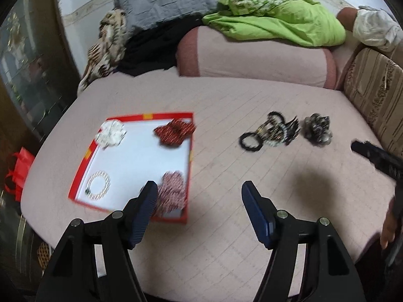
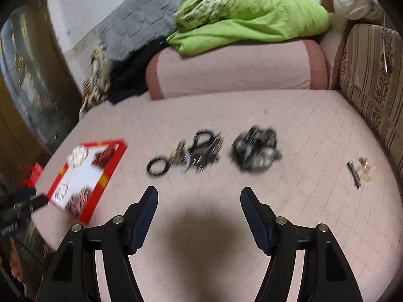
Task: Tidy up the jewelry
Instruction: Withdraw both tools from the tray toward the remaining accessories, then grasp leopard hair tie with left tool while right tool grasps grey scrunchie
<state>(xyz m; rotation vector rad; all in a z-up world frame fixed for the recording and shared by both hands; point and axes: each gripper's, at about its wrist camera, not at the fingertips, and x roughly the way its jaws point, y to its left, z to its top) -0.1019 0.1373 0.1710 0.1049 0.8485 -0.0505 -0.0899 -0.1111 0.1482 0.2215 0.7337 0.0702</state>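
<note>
A red-rimmed box (image 1: 131, 162) with a white floor lies on the pink bed; it holds a white scrunchie (image 1: 110, 131), a red scrunchie (image 1: 174, 130), a red-and-white scrunchie (image 1: 172, 188) and a pearl bracelet (image 1: 98, 185). To its right lies a tangle of black hair ties and clips (image 1: 270, 132) and a dark patterned scrunchie (image 1: 316, 127). My left gripper (image 1: 199, 193) hangs open and empty beside the box's near right corner. My right gripper (image 2: 199, 198) hovers open and empty, short of the tangle (image 2: 187, 154) and the dark scrunchie (image 2: 255, 152). A black clip and a gold piece (image 2: 360, 172) lie at the right.
A pink bolster (image 1: 254, 55) with a green blanket (image 1: 274, 20) crosses the back of the bed. Grey, black and patterned cloths (image 1: 156, 12) pile at the back left. A striped cushion (image 1: 375, 90) bounds the right side. A red bag (image 1: 19, 172) sits off the left edge.
</note>
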